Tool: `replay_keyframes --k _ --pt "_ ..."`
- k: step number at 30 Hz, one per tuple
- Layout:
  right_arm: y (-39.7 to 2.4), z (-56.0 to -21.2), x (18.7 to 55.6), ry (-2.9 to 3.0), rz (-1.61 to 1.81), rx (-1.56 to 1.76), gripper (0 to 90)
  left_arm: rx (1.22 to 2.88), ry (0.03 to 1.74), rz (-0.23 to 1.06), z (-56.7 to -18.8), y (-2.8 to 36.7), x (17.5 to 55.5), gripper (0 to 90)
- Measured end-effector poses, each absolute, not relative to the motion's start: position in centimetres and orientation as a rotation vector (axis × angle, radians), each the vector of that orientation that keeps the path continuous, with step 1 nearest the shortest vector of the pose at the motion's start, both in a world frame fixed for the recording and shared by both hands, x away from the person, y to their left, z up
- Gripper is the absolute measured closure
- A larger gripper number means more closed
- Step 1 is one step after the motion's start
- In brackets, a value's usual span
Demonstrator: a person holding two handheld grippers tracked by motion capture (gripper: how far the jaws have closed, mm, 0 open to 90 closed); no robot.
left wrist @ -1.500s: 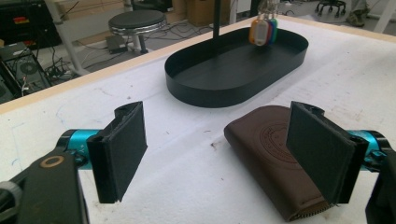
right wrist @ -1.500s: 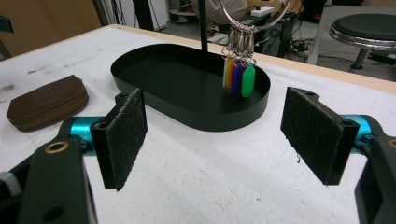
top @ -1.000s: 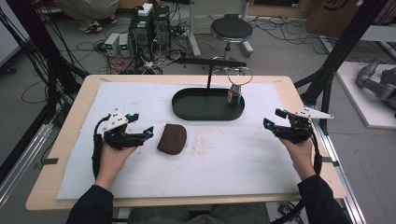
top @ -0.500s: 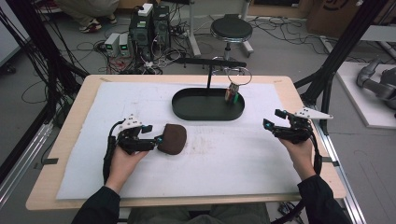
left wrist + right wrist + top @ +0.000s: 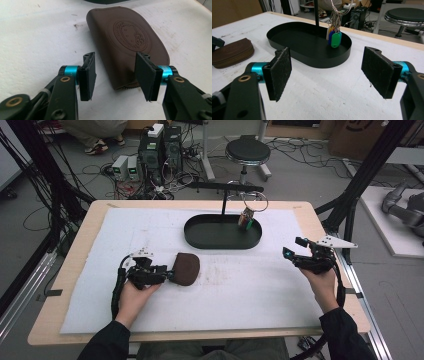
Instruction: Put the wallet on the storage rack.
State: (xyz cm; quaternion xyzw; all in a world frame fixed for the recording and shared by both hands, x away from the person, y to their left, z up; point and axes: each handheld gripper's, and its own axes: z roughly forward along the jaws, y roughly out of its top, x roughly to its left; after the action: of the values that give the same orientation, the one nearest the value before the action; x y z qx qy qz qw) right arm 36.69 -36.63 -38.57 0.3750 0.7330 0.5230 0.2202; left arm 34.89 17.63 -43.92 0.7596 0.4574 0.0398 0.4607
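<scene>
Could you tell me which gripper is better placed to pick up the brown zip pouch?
Left. The left gripper already straddles the brown zip pouch, its jaws just closing; the right gripper hangs open, well away.

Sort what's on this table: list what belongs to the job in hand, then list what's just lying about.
In the job:
- brown leather pouch, its near end between the left tool's pads, which have just been closing
- left tool

Lying about:
- black oval tray
- coloured key tags hanging on the stand over the tray
- right tool, open, apart from everything
- white mat
</scene>
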Motion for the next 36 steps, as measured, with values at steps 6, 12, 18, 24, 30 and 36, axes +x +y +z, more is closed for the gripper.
replay_keyframes --k 6,12,18,24,30,36 --pt "-36.5 -38.6 36.6 2.033 1.446 1.036 24.9 1.865 1.103 0.066 -44.0 17.4 34.7 69.2" --pt "-36.5 -38.5 36.6 2.032 1.448 1.023 25.6 1.841 1.071 0.072 -44.1 17.4 34.6 73.9" --pt "-36.5 -38.5 36.6 2.024 1.453 1.017 26.2 1.886 0.896 0.200 -42.5 16.1 33.8 78.5" --pt "-36.4 -38.4 36.6 2.027 1.449 1.010 26.7 1.921 0.740 0.230 -41.6 14.4 33.1 79.7" --pt "-36.3 -38.4 36.6 2.028 1.448 1.005 26.8 1.978 0.607 0.273 -40.7 12.6 32.3 80.1" --pt "-36.2 -38.4 36.5 2.039 1.468 0.996 27.2 1.993 0.498 0.272 -40.2 10.8 31.5 80.3"
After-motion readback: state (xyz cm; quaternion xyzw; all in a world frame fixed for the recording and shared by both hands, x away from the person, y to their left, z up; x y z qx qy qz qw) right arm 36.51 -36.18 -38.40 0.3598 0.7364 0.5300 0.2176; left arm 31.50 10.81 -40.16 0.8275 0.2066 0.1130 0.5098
